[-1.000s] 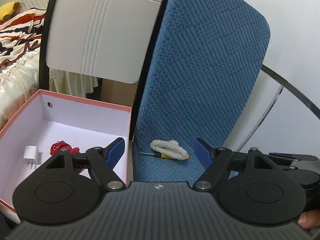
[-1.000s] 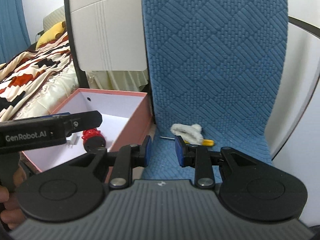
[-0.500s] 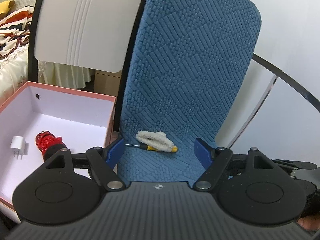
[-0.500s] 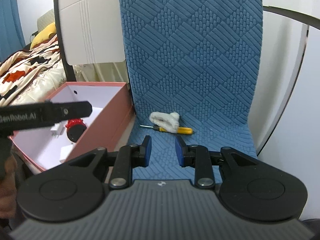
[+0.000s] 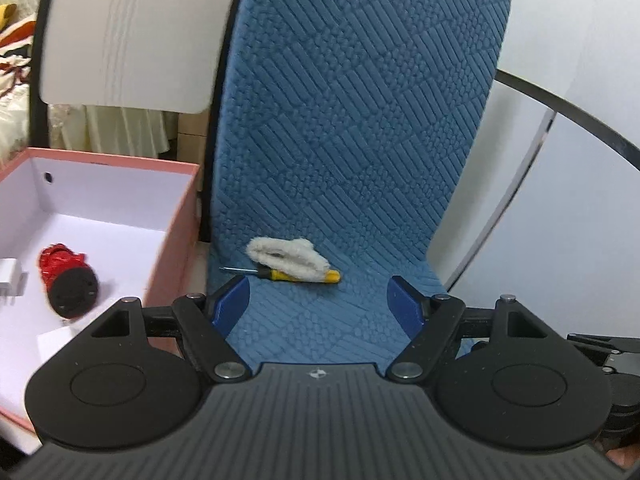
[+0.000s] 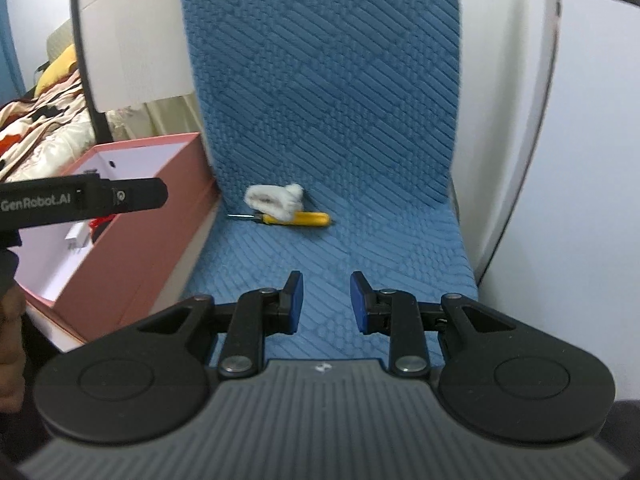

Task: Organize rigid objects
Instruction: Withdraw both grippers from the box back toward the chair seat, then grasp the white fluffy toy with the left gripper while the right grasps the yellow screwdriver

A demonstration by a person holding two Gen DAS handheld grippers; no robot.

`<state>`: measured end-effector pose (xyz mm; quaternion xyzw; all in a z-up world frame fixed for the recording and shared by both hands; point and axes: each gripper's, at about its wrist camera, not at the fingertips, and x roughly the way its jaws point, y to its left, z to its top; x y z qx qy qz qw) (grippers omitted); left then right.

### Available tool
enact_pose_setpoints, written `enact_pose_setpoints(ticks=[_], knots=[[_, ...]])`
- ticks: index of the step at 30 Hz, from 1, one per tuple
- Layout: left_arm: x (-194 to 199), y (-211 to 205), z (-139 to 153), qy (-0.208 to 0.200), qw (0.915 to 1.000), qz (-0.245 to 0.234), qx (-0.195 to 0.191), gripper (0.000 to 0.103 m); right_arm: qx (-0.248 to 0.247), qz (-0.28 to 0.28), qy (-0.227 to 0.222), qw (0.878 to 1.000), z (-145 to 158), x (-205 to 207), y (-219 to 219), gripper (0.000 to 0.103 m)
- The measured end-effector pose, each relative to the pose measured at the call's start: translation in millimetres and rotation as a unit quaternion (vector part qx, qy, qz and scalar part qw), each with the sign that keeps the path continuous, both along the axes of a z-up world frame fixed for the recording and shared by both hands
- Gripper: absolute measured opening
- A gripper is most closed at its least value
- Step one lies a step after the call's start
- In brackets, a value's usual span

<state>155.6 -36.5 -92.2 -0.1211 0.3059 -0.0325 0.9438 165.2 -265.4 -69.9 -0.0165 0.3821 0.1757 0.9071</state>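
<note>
The left tool (image 5: 320, 300) hangs over the near part of a blue quilted mat (image 5: 352, 140), its blue pads spread wide apart with nothing between them. The right tool (image 6: 326, 304) hovers over the same mat (image 6: 320, 100) with its pads only a narrow gap apart — not closed, and gripping nothing.

At the far end of the mat's flat part, where it bends upward against the wall, lies a yellow-handled screwdriver (image 5: 280, 273) with its thin metal tip pointing left toward the box. A white fluffy item (image 5: 286, 255) rests on top of the screwdriver's middle, covering part of the handle; what the item is cannot be told. In the right wrist view the same screwdriver (image 6: 298, 218) and fluffy item (image 6: 274, 198) sit ahead of the tool and slightly left, well apart from its pads.

Just left of the mat stands an open pink box (image 5: 176, 216) with a white interior. Inside it lie a red object with a round black end (image 5: 66, 282) and, to its left, a white charger plug (image 5: 10, 280). In the right wrist view the pink box (image 6: 152, 240) is partly hidden by the body of the left tool — a black bar with lettering crossing above it.

Behind the box stands a white panel (image 5: 124, 32), and bedding (image 6: 36, 120) shows at far left.
</note>
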Motion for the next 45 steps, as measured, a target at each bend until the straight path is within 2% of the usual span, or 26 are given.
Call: enact_pose_setpoints(ticks=[6, 8, 9, 10, 13, 18, 21, 24, 28, 33, 38, 45], knots=[[19, -12, -18, 0.016, 0.9998, -0.008, -0.002, 0.078, 0.038, -0.027, 0.009, 0.999, -5, 10, -18, 0.030], [25, -14, -25, 0.023, 0.9997, -0.008, 0.001, 0.072, 0.048, -0.026, 0.010, 0.998, -8, 15, -20, 0.030], [29, -17, -29, 0.030, 0.9995, -0.008, 0.007, 0.065, 0.051, -0.025, 0.010, 0.998, -9, 19, -20, 0.030], [34, -19, -34, 0.034, 0.9993, -0.013, 0.008, 0.062, 0.056, -0.023, 0.009, 0.998, -11, 23, -20, 0.030], [45, -21, -42, 0.040, 0.9991, -0.006, 0.012, 0.061, 0.068, -0.016, 0.018, 0.997, -17, 38, -21, 0.030], [71, -11, -54, 0.049, 0.9985, 0.013, -0.020, 0.061, 0.059, 0.017, 0.018, 0.998, -24, 64, -15, 0.030], [87, -5, -59, 0.056, 0.9973, 0.022, -0.043, 0.061, 0.024, 0.043, 0.006, 0.999, -31, 82, -5, 0.030], [101, -3, -65, 0.062, 0.9959, 0.029, -0.060, 0.061, 0.020, 0.070, 0.013, 0.997, -38, 99, 1, 0.030], [119, -2, -75, 0.075, 0.9936, 0.038, -0.075, 0.061, -0.014, 0.107, 0.016, 0.994, -52, 121, 15, 0.030], [136, -2, -89, 0.087, 0.9911, 0.042, -0.091, 0.061, 0.003, 0.139, 0.045, 0.989, -70, 151, 23, 0.030], [155, -5, -101, 0.099, 0.9895, 0.048, -0.093, 0.061, 0.010, 0.173, 0.054, 0.983, -85, 165, 36, 0.030], [185, 5, -113, 0.117, 0.9860, 0.071, -0.095, 0.061, -0.029, 0.225, 0.043, 0.973, -114, 181, 55, 0.030]])
